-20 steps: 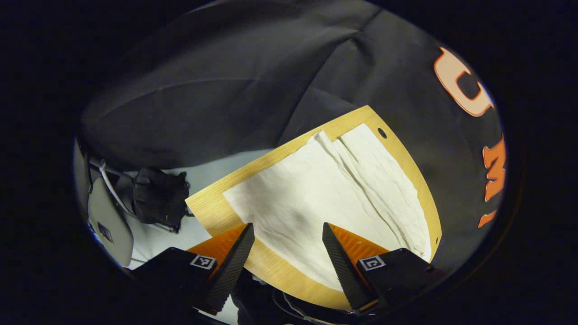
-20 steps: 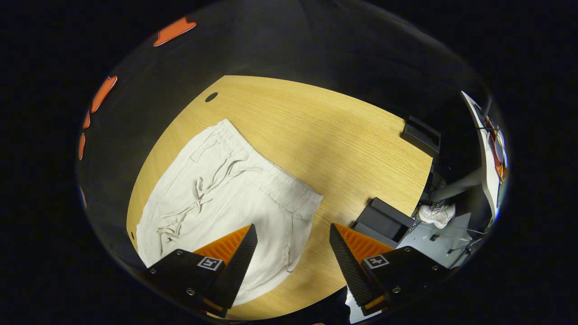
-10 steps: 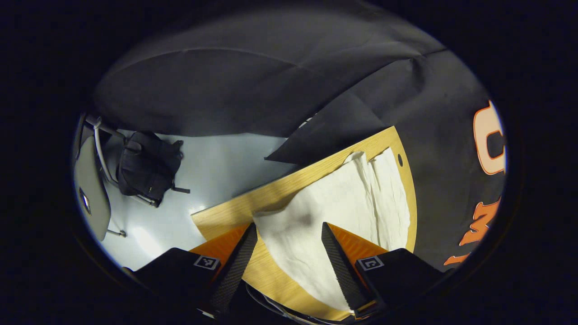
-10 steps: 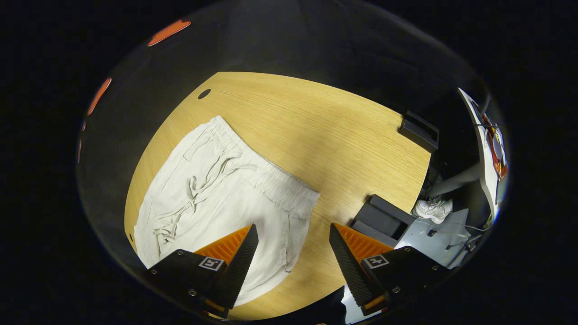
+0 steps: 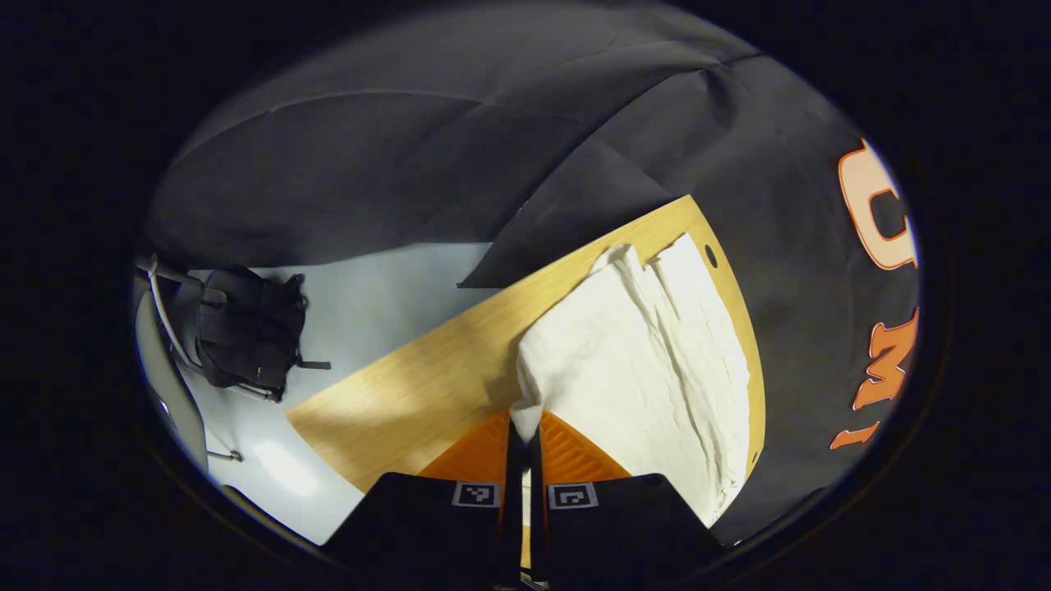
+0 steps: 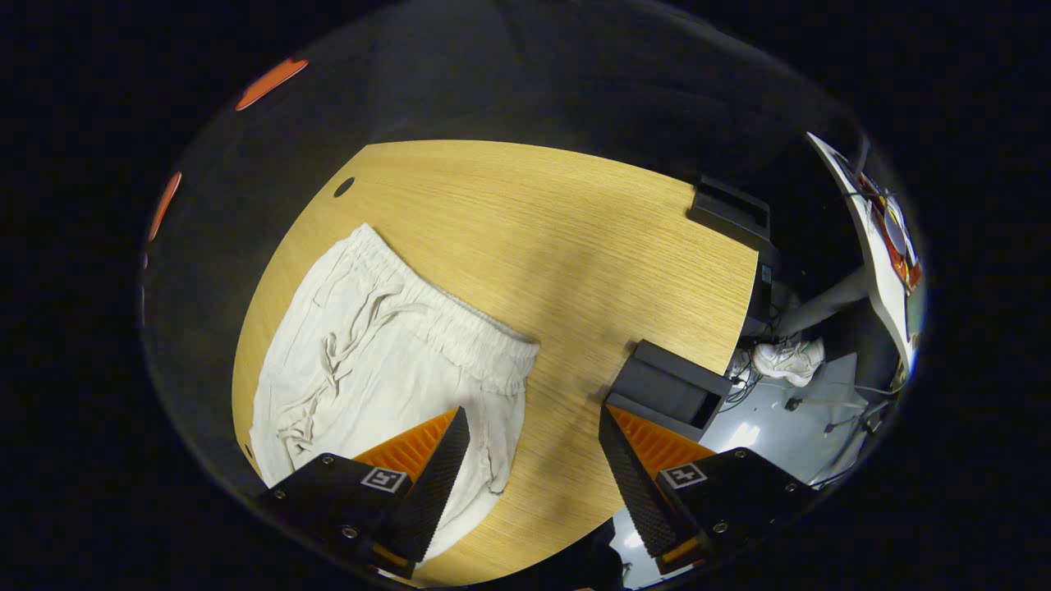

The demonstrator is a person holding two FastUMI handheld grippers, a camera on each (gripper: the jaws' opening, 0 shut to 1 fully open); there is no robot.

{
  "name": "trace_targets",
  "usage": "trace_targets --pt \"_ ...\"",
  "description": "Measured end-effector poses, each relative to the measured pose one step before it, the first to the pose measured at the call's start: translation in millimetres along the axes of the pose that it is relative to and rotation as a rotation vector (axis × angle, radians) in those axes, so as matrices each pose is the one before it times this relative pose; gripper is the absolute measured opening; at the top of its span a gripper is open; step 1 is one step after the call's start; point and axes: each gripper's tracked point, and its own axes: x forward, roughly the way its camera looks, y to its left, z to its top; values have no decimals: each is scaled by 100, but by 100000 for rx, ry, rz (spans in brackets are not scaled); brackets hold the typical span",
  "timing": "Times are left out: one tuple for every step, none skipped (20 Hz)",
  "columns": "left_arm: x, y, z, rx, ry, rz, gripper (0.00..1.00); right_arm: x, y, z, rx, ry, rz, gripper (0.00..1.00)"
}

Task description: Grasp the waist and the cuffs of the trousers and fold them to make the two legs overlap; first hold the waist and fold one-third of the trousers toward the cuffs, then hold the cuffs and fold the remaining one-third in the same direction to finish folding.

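White trousers (image 5: pixel 649 361) lie on a wooden table (image 5: pixel 410 402). In the left gripper view my left gripper (image 5: pixel 522 431) is shut on the near cuff corner, and the cloth rises into a peak at its fingertips. The two legs run away toward the far table edge. In the right gripper view the waist end (image 6: pixel 443 316) with its elastic band and drawstring (image 6: pixel 337 361) lies flat at the left. My right gripper (image 6: pixel 532 427) hovers open over the near side of the waist, holding nothing.
A black box (image 6: pixel 669 386) sits at the table's right edge, with another black block (image 6: pixel 731 213) at the far corner. A small hole (image 6: pixel 344 186) marks the table's back left. Beyond the table stand a chair with a black bag (image 5: pixel 246 328) and a white shoe (image 6: pixel 788 361) on the floor.
My left gripper went from open over the cuff to shut on the cuff corner, pulling the cloth up. The right gripper stayed open and drifted slightly right over the waist.
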Motion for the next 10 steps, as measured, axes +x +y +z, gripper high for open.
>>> trace_targets --pt "-427 -413 150 1037 -820 522 6 332 377 910 1350 -873 3270 95" --pt "-165 -797 15 647 -847 -376 6 237 145 441 426 288 883 90" --pt "-125 -576 447 548 -1219 187 5 420 232 115 -417 1540 -123 90" --pt "-757 -332 89 808 -1028 109 6 454 93 -6 -1501 921 -579 87" --pt "-622 -573 449 710 -978 371 6 627 530 -184 -2877 2231 -672 86" --pt "-561 -428 311 581 -1002 276 5 593 624 -287 -1225 1687 -238 82" --pt "-613 -530 281 1102 -785 348 7 668 347 -184 -1245 1447 -2378 78" --pt "-191 -348 159 426 -588 -98 5 93 -384 312 -2210 -389 -4054 73" --pt "-226 -461 210 343 -623 -136 5 29 -392 -242 -1002 675 -6254 66" --pt "-102 -208 -45 402 -166 320 5 231 -174 49 -542 82 -3833 61"
